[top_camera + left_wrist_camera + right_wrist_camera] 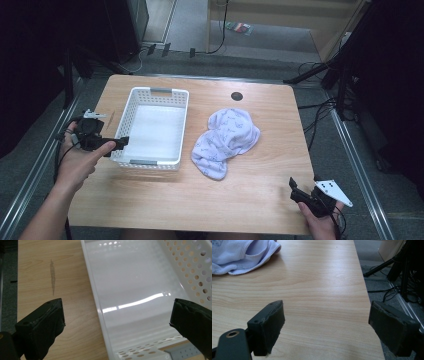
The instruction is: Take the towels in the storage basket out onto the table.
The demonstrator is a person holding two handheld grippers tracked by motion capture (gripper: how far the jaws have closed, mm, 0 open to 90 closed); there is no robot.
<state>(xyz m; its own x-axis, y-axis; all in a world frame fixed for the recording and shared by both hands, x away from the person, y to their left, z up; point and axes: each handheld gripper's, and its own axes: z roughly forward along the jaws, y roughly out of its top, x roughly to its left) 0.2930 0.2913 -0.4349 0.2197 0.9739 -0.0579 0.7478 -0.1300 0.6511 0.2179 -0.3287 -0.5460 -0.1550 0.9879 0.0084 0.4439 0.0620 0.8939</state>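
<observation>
Jaws astride perforated white basket (pixel 140 302) wall

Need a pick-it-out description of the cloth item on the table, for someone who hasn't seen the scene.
Start at the wooden table. Right of the white perforated basket, apart from it, lies a crumpled pale lilac garment with a faint small print and stitched hems. It is the only soft thing on the tabletop; the basket is rigid plastic, and the small dark round spot behind it is flat.

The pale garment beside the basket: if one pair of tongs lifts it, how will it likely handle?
The pale garment lies crumpled in soft folds, so it will probably droop and hang rather than keep its shape. It looks like thin fabric, so likely light. Pushed, it would probably bunch up on the wooden table rather than slide whole.
</observation>
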